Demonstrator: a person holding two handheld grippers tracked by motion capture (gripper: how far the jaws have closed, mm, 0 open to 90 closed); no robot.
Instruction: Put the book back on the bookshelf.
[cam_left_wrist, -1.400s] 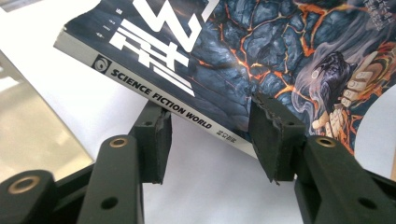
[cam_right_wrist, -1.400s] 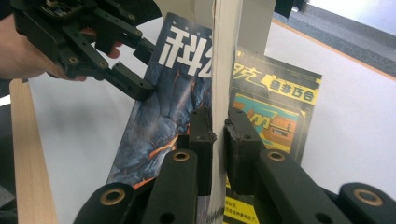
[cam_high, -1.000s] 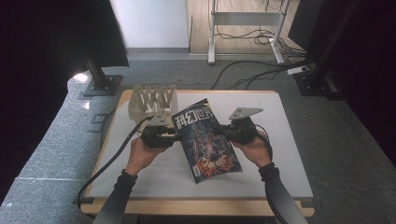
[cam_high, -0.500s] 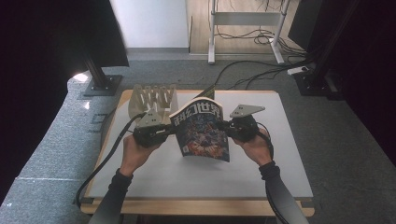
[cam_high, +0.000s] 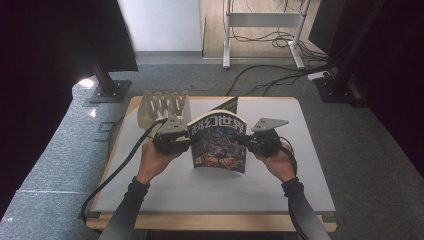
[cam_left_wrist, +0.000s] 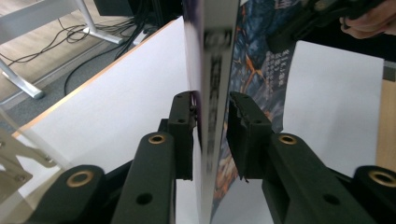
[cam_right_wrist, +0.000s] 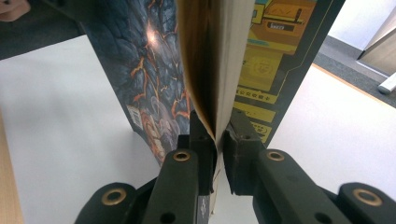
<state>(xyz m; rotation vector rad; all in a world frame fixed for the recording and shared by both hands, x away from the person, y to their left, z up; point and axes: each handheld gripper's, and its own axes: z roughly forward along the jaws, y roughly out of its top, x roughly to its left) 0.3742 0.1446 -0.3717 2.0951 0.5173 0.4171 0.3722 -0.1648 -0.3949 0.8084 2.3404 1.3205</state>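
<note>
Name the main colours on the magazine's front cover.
Dark blue with orange, on the magazine; clearest in the high view.

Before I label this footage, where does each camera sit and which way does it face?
High view: above the person's side, looking forward and down on the table; both forearms, left gripper and right gripper show.
Left gripper view: on the left gripper, looking along its jaws at the magazine spine.
Right gripper view: on the right gripper, jaws on the page edges.
All share the magazine.
</note>
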